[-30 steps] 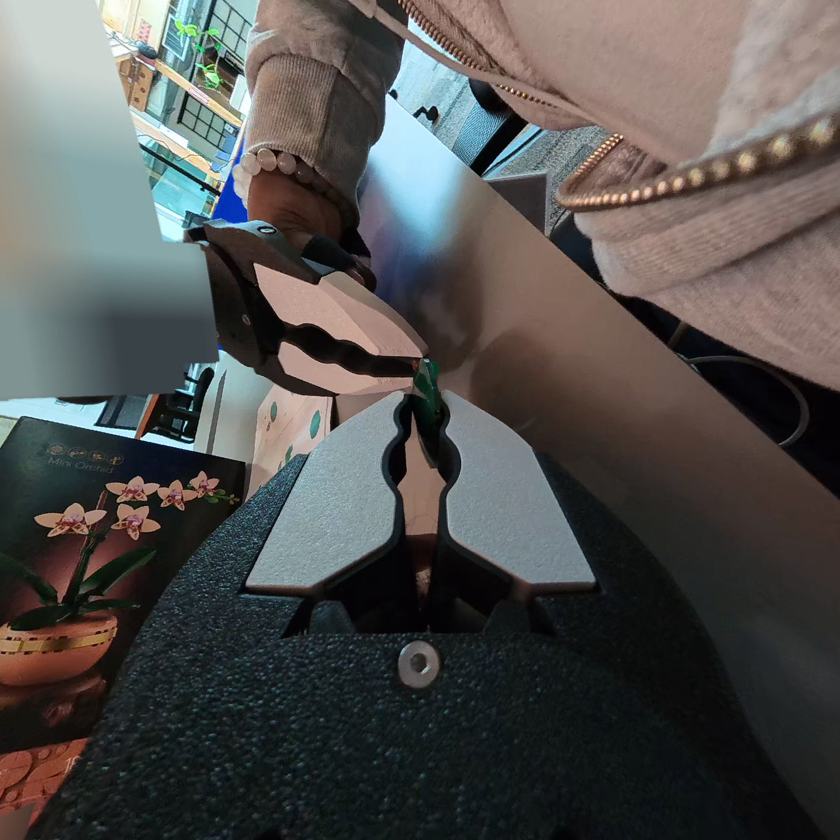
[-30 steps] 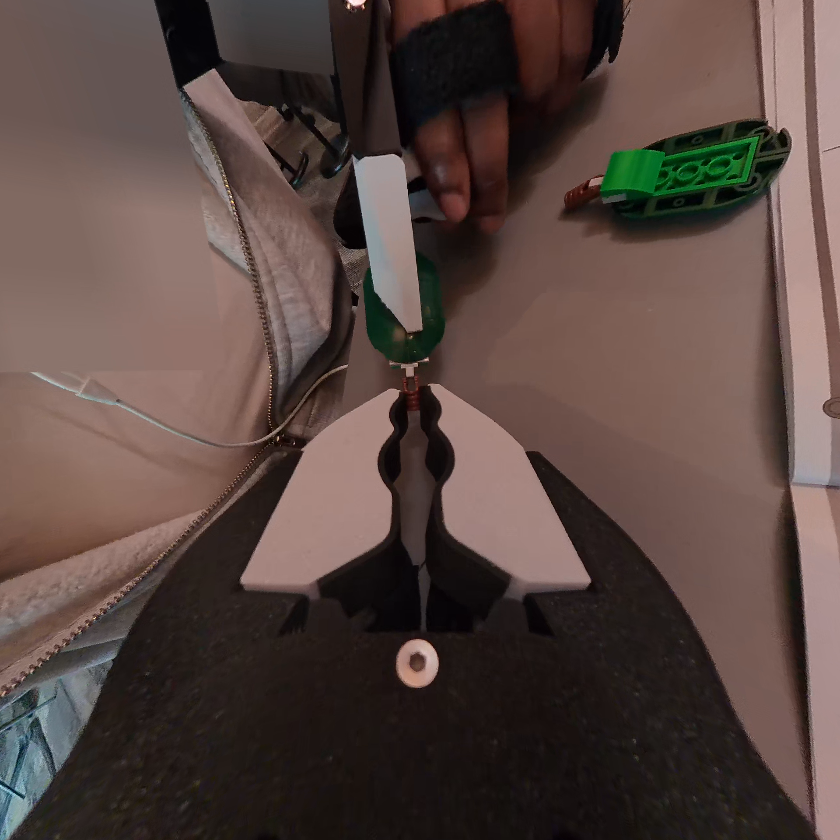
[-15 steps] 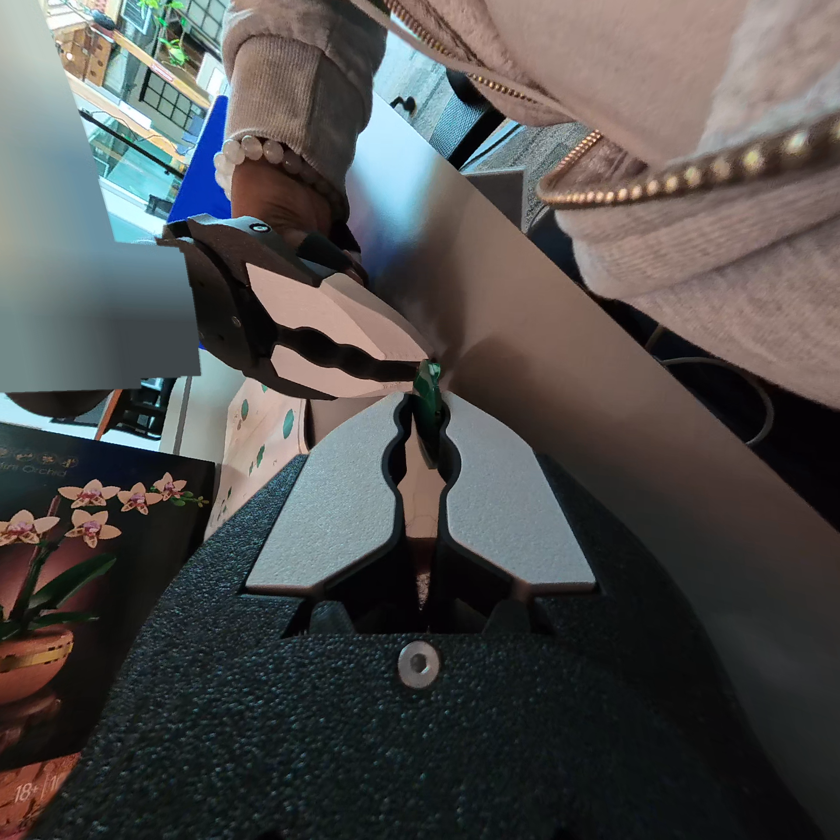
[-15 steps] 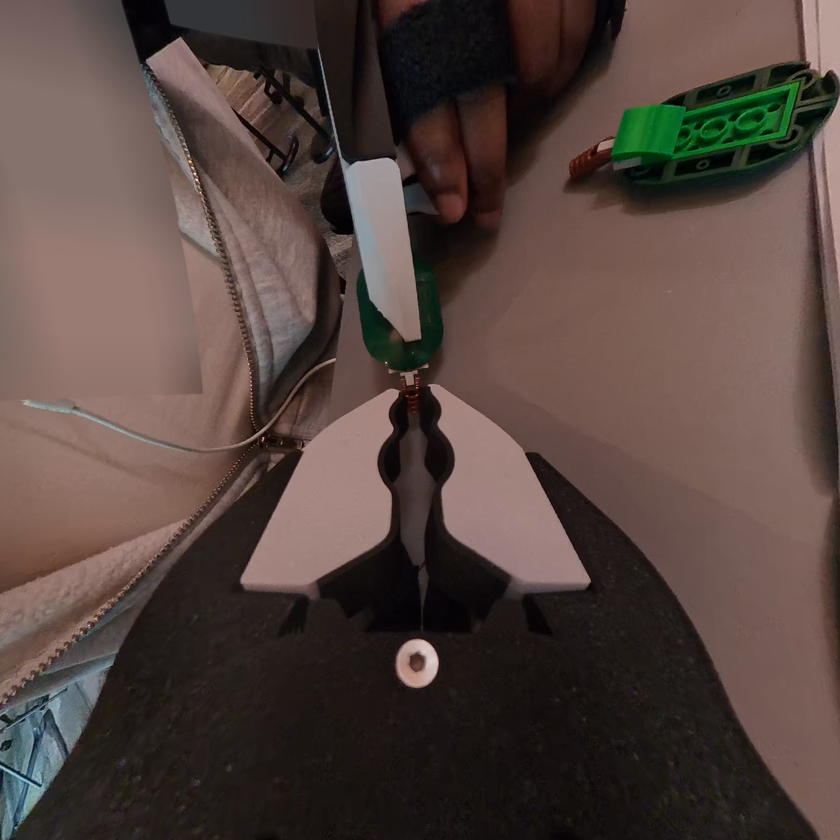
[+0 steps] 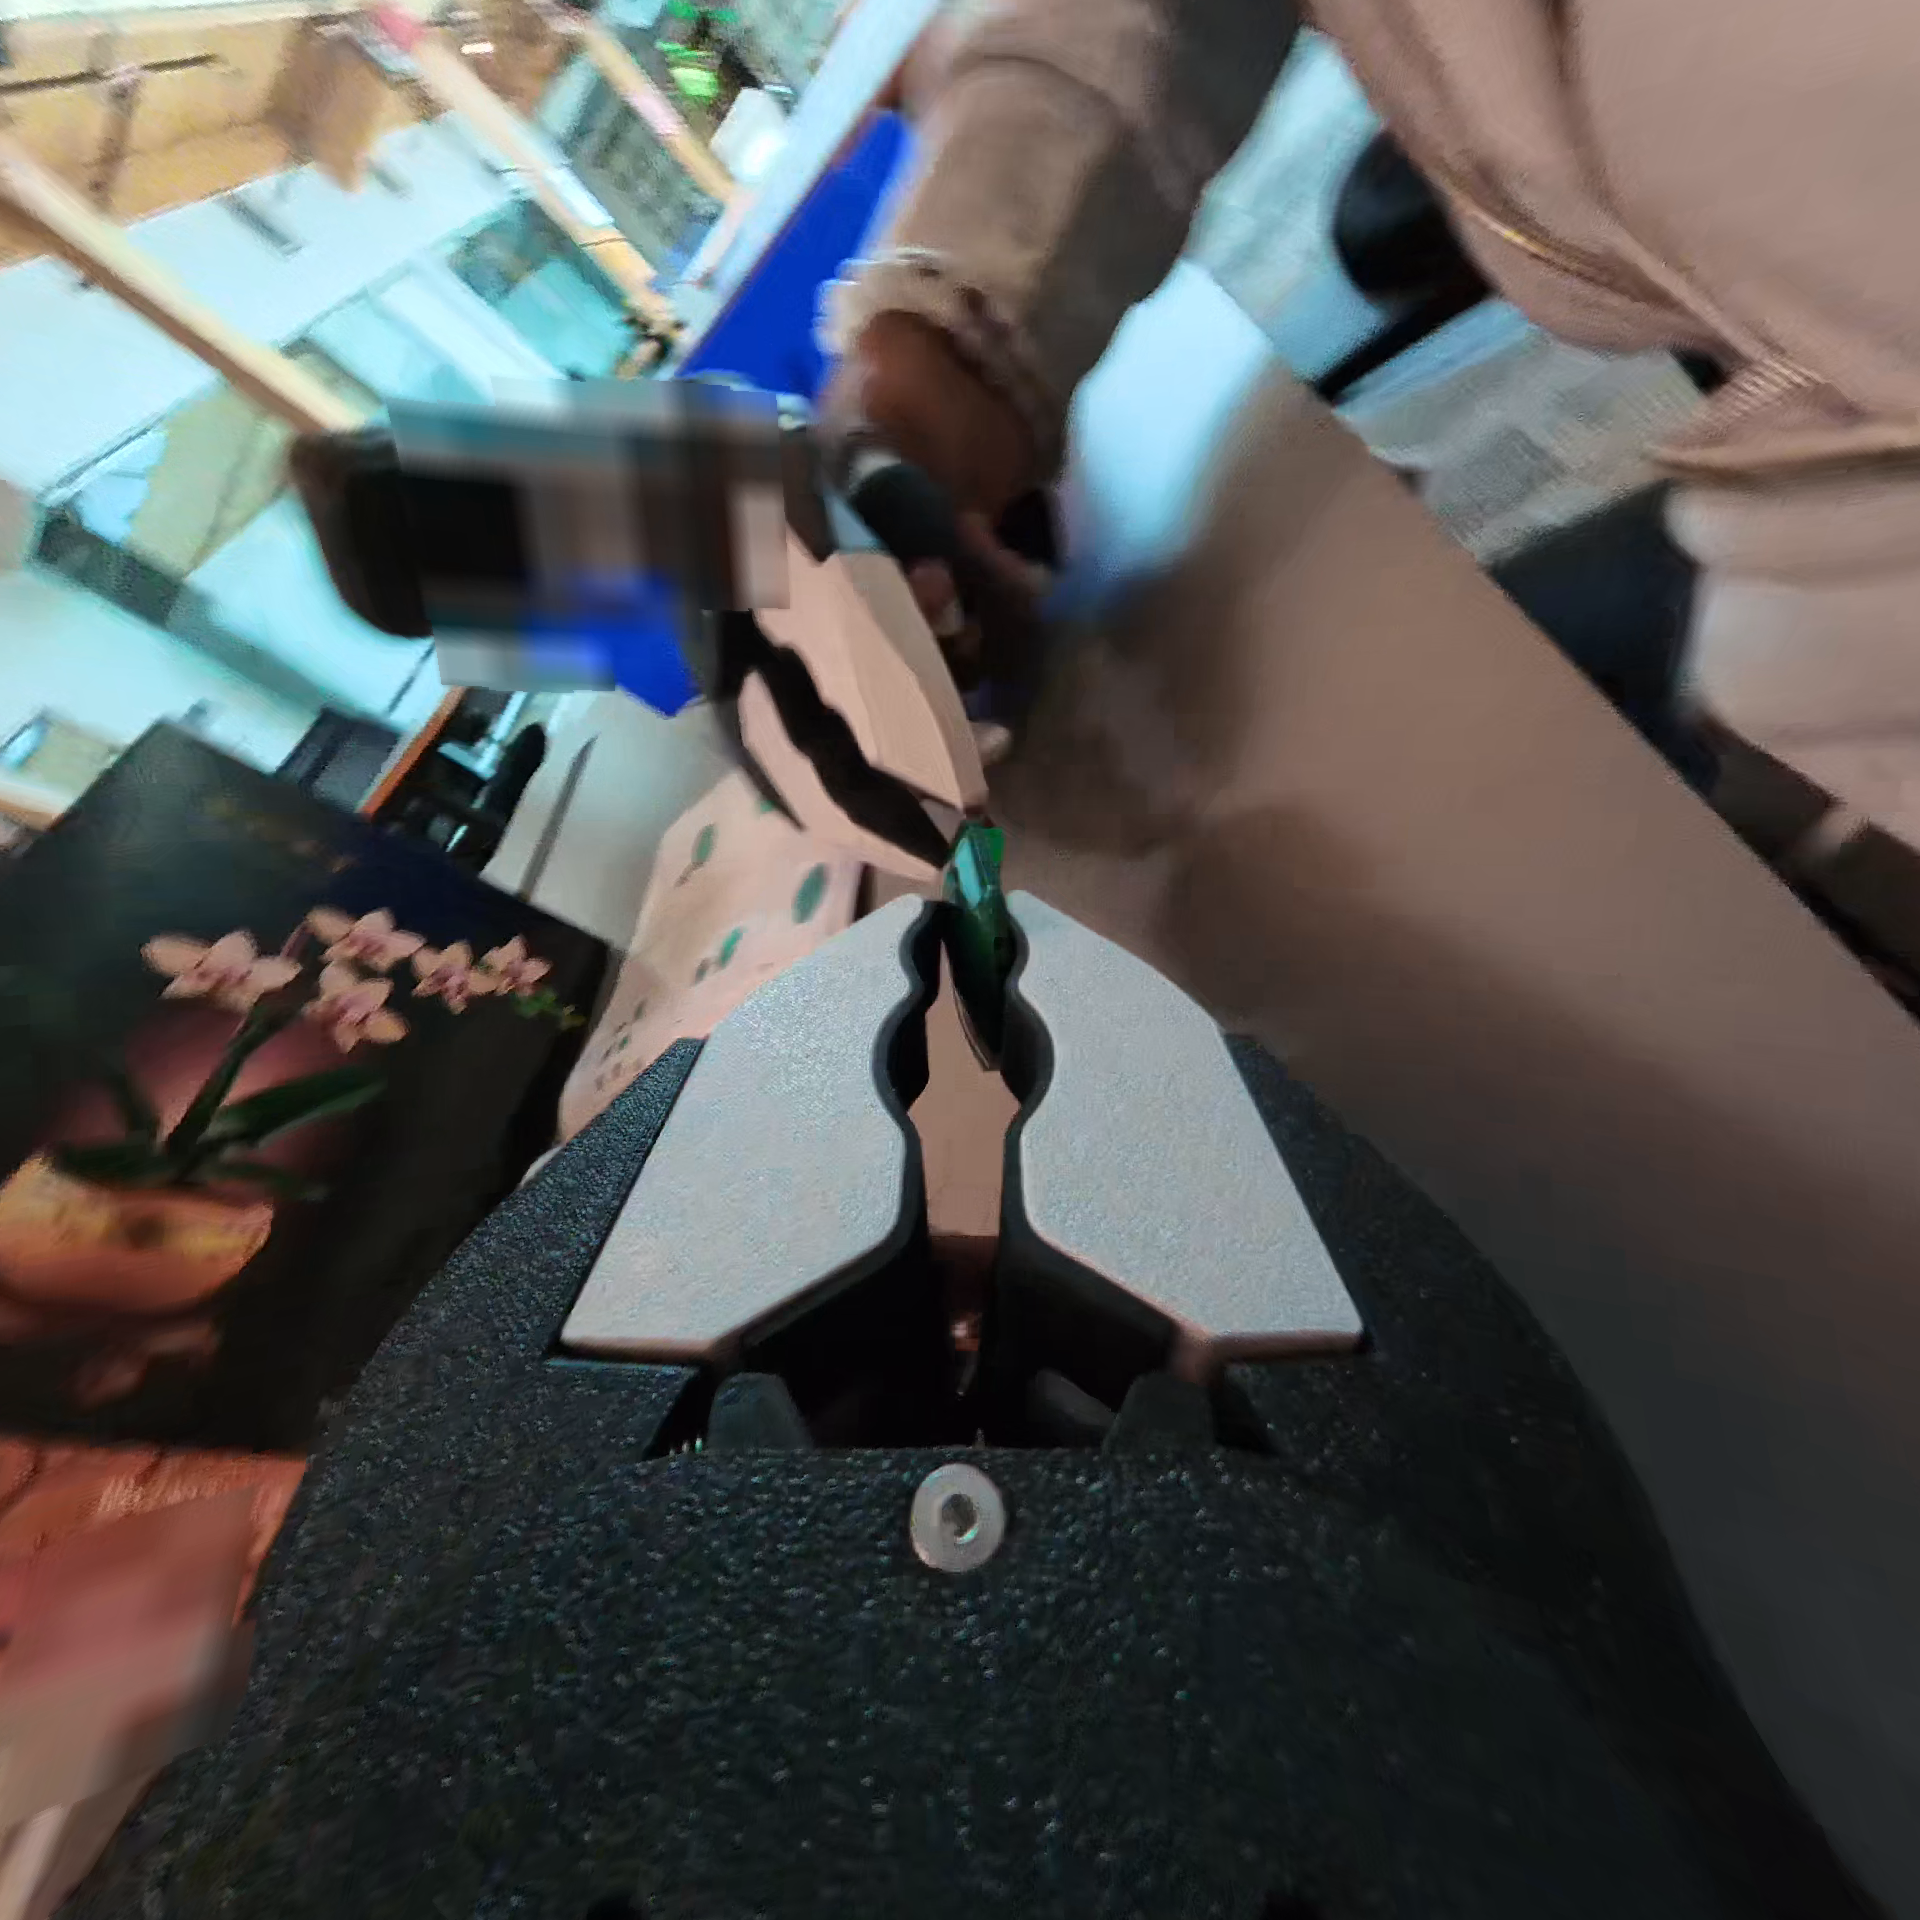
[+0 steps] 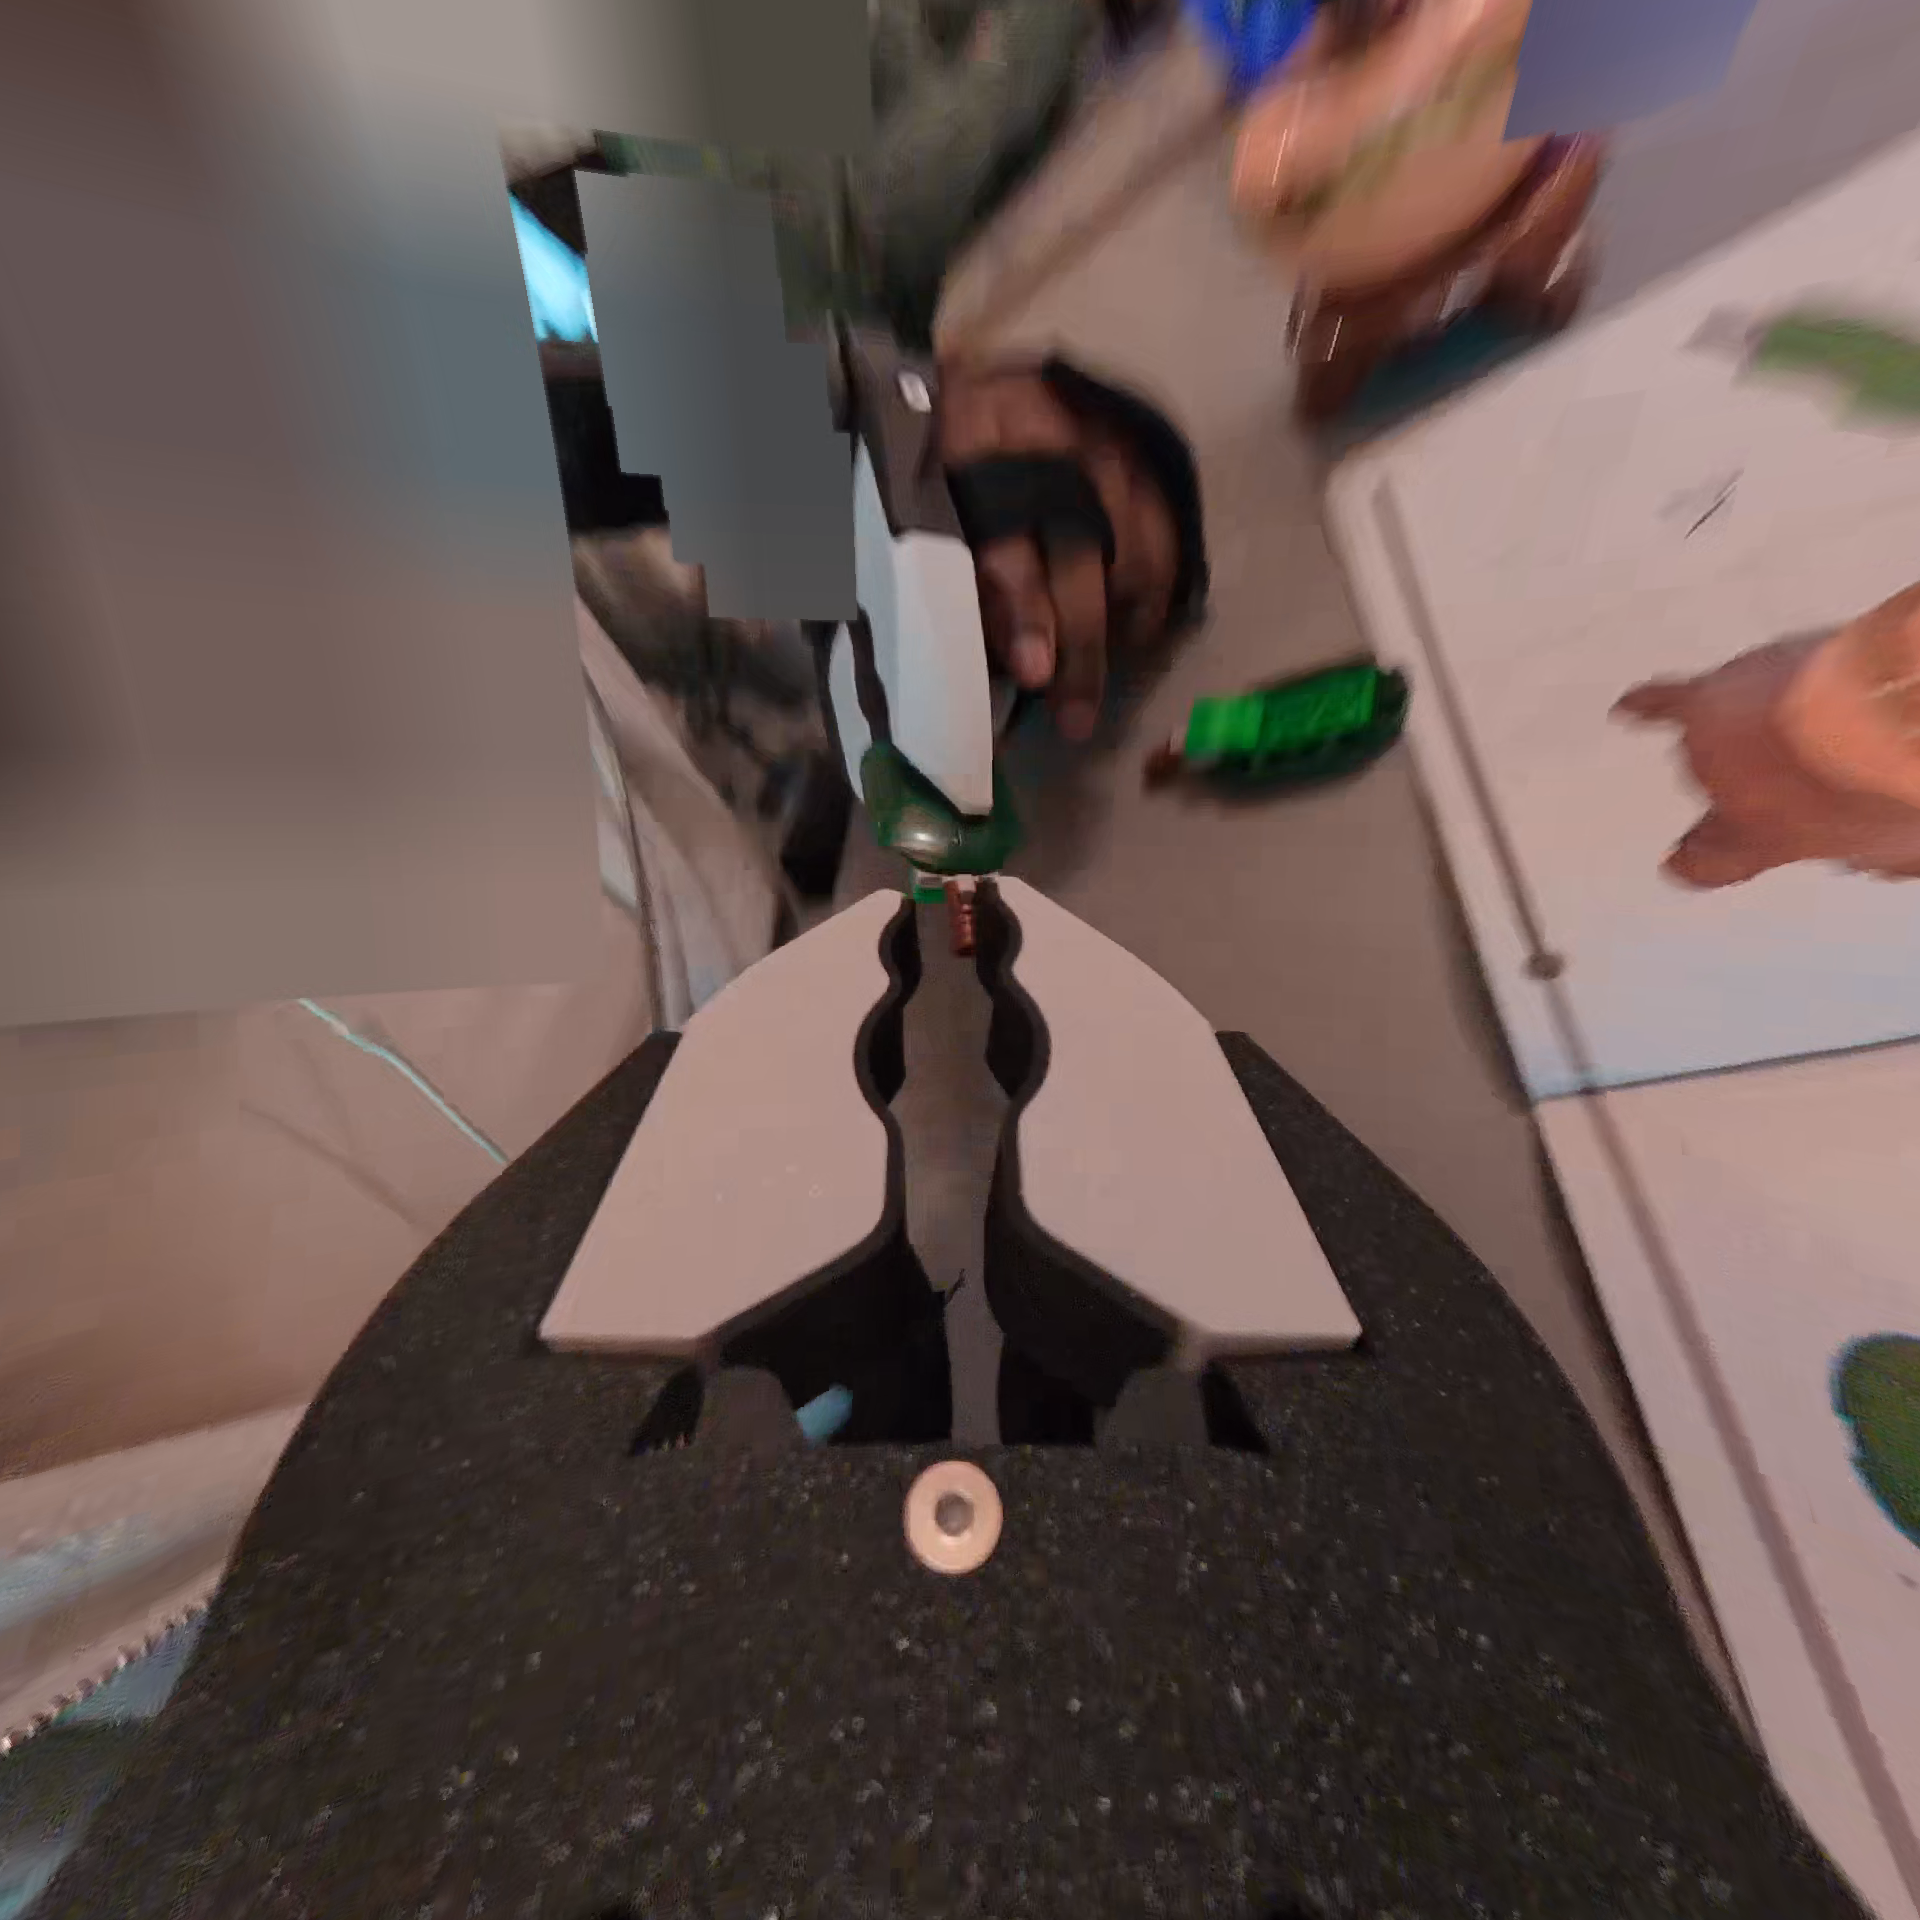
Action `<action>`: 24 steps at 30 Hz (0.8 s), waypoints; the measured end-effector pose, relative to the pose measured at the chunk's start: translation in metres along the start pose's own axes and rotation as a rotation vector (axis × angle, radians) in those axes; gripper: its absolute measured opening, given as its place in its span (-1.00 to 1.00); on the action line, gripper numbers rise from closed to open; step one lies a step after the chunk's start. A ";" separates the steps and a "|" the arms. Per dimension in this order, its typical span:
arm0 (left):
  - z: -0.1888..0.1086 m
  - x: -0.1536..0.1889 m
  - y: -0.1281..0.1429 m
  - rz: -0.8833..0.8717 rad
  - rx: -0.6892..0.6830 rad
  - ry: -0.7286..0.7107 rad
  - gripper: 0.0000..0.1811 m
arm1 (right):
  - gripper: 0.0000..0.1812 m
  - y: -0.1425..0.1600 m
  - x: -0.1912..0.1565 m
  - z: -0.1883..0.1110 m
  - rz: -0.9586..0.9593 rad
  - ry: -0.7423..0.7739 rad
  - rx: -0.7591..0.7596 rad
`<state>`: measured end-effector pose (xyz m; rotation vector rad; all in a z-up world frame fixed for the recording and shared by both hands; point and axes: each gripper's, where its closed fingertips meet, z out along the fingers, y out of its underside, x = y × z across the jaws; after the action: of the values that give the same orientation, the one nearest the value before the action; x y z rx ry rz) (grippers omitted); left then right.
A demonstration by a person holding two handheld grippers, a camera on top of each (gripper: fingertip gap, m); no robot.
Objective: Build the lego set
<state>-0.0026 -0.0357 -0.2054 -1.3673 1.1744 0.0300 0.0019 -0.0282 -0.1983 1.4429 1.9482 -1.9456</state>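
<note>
Both grippers meet over the grey table [image 6: 1226, 935].
Left gripper [image 5: 964, 914] — jaws clamped on a dark green leaf piece [image 5: 977, 914]; right gripper [image 6: 951, 902] — jaws narrow, a small brown stem piece [image 6: 962, 923] between their tips, just below the leaf.

Both views are smeared by motion. In the left wrist view the dark green leaf piece [image 5: 977, 914] shows only edge-on between the near jaws, its lower part hidden. The box with orchids [image 5: 239, 1049] is cut off at the left edge and blurred. In the right wrist view the brown ridged piece [image 6: 962, 923] is too small to tell whether it touches the jaws. The green assembly [image 6: 1294, 717] on the table [image 6: 1226, 935] is streaked, its studs unreadable. The sheet [image 6: 1662, 727] runs off the right edge.
</note>
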 end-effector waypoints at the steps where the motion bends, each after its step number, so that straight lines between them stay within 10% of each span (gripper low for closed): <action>1: -0.003 -0.013 -0.003 -0.054 0.031 -0.053 -0.91 | -0.86 -0.011 -0.001 -0.006 -0.002 0.004 0.098; 9: -0.011 -0.062 -0.029 -0.386 0.244 -0.253 -0.91 | -0.67 -0.067 -0.026 -0.025 -0.212 0.105 0.699; 24: -0.013 -0.053 -0.050 -0.237 0.249 -0.284 -0.91 | -0.93 -0.054 -0.037 -0.022 -0.216 0.185 0.672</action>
<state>-0.0044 -0.0290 -0.1316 -1.2260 0.7486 -0.0865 0.0029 -0.0196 -0.1295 1.6305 1.6344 -2.8494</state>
